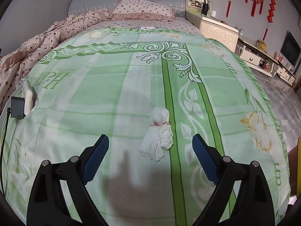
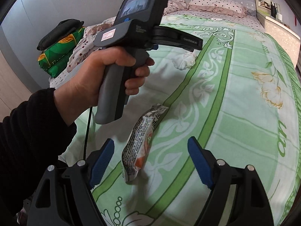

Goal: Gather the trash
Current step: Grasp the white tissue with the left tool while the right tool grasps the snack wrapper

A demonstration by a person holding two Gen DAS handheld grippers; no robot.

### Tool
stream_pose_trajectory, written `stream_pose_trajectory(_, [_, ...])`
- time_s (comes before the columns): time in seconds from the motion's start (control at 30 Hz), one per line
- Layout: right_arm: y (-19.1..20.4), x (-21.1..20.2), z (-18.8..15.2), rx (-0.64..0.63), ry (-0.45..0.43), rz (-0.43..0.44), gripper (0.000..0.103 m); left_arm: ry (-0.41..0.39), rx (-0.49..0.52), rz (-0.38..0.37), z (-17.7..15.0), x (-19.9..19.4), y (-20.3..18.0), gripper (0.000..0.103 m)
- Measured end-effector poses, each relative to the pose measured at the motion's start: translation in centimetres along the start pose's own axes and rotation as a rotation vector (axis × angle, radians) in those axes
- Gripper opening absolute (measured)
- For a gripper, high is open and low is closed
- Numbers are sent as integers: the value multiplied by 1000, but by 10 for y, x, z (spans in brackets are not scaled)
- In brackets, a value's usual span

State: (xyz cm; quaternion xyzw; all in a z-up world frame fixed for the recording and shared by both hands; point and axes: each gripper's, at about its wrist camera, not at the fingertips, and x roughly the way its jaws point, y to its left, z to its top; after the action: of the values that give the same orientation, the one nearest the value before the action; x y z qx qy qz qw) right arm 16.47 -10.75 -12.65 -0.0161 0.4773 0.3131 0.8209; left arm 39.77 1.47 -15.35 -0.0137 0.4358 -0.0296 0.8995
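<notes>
A crumpled white tissue wad with a pink band lies on the green patterned bedspread. My left gripper is open, its blue pads on either side of the wad and just short of it. The wad also shows in the right wrist view, under the left gripper's jaws. An empty snack wrapper lies on the bedspread between the fingers of my right gripper, which is open and empty above it. The left tool's body, held in a hand, fills the upper left of the right wrist view.
A grey charger with a cable and a tissue pack lie at the bed's left edge. A pink dotted quilt and pillow sit at the head. Folded green bedding lies left. Cabinets stand right.
</notes>
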Motion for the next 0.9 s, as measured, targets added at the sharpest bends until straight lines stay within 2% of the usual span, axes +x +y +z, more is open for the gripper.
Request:
stream_pose_trajectory(0.2, [5, 25, 3, -34, 43, 2, 75, 26, -3, -32, 5, 28, 3, 86])
stream_pose_trajectory(0.37, [3, 41, 7, -40, 70, 5, 63, 58, -5, -55, 5, 51, 4, 83])
stream_pose_trajectory(0.57, [-2, 52, 10, -49, 74, -4, 46, 71, -10, -64, 3, 68, 5, 66])
stream_pose_trajectory(0.67, [-3, 53, 10, -49, 72, -8, 37, 71, -5, -70, 5, 71, 5, 53])
stream_pose_trajectory(0.7, [-4, 54, 10, -49, 72, -8, 35, 72, -3, -71, 5, 71, 5, 45])
stream_pose_trajectory(0.73, [-4, 54, 10, -49, 71, -8, 27, 75, -1, -74, 6, 72, 5, 36])
stream_pose_trajectory(0.77, [-4, 55, 11, -48, 71, -5, 26, 77, -1, -79, 6, 72, 5, 31])
stream_pose_trajectory(0.9, [-4, 54, 11, -50, 71, 7, 22, 76, -2, -85, 7, 68, 4, 25])
